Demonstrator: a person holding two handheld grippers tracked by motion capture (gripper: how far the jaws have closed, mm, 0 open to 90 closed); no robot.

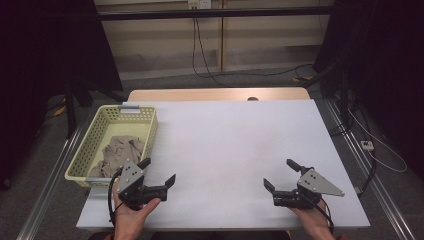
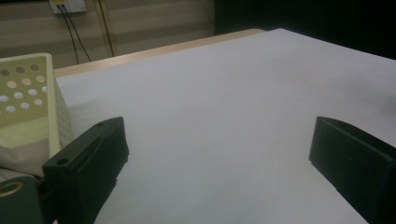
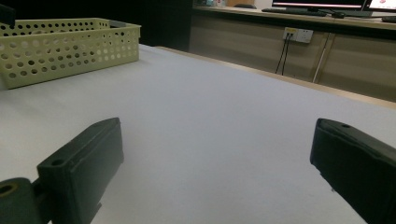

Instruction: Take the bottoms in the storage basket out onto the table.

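Observation:
A pale yellow perforated basket [image 1: 145,131] stands at the table's left side with a crumpled beige cloth [image 1: 120,152] lying in it. My left gripper [image 1: 157,170] hovers low over the white table just right of the basket's near corner, jaws wide apart and nothing between them. In the left gripper view the basket's corner [image 2: 32,93] and a bit of the cloth [image 2: 23,156] sit beside the left jaw. My right gripper [image 1: 280,173] rests near the front right of the table, open and empty. The right gripper view has the basket [image 3: 65,49] far off at the upper left.
The white table top [image 1: 230,145] has a wooden strip [image 1: 215,94] along its far edge. Black stands and cables sit on the floor behind and to both sides. Wall sockets with cables [image 3: 297,35] and a desk with monitors lie beyond the table.

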